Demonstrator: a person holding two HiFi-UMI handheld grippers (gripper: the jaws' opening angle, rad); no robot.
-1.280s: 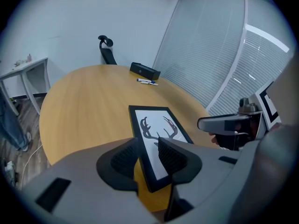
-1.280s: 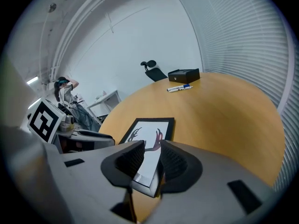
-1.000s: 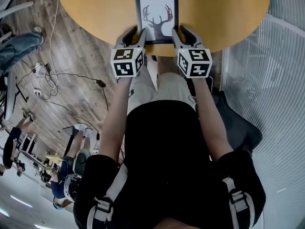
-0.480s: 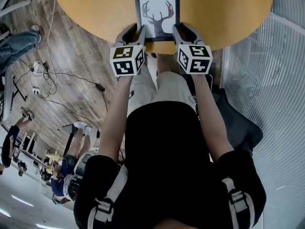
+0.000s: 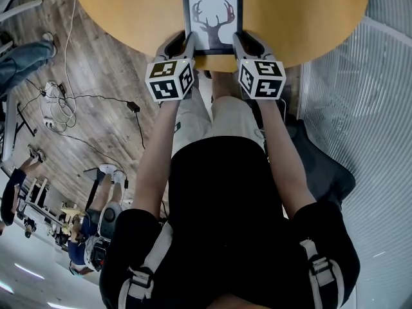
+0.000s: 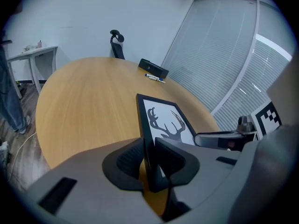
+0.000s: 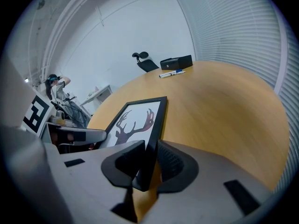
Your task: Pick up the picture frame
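The picture frame [image 5: 212, 19] is clamped by the left tool [image 5: 183, 44], jaws just closing on it, and the right tool [image 5: 247, 43]; level, simultaneous lifting is advised.

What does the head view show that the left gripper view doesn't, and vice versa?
Head view only: the person's black shirt and the wood-plank floor with cables. Left gripper view only: a black box and pens at the far edge of the round wooden table, and the contact where the left gripper, whose jaws have just been closing, pinches the black deer-print picture frame. Both: that frame, the table, the right gripper.
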